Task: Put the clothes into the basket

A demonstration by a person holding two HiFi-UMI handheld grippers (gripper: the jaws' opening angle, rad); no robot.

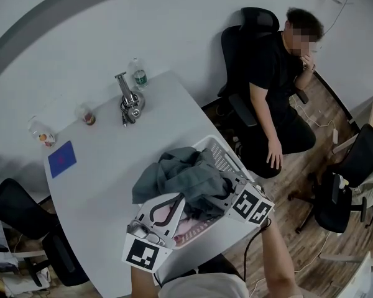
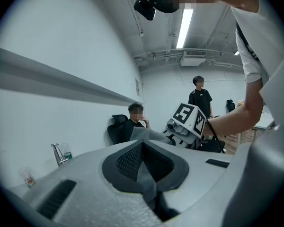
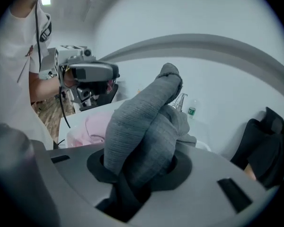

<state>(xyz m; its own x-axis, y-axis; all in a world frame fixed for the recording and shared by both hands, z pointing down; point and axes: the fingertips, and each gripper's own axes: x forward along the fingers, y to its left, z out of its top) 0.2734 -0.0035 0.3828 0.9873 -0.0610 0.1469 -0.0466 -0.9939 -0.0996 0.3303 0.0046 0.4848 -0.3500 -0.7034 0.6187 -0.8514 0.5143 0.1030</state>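
A white slatted basket (image 1: 219, 149) stands at the near right of the white table (image 1: 99, 185). A grey garment (image 1: 186, 176) lies heaped over it, on top of a pink garment (image 1: 188, 228). My left gripper (image 1: 179, 198) reaches in from the near left; in its own view the jaws are closed on a thin strip of grey cloth (image 2: 149, 174). My right gripper (image 1: 229, 188) comes in over the basket's right side, shut on a thick bunch of the grey garment (image 3: 142, 126), which stands up out of its jaws. Pink cloth (image 3: 92, 129) shows behind.
A person in black sits on an office chair (image 1: 280, 73) beyond the basket. On the far side of the table are a metal stand (image 1: 130, 101), a bottle (image 1: 138, 74), two small cups (image 1: 87, 115) and a blue card (image 1: 62, 159). Black chairs (image 1: 25, 216) flank the table.
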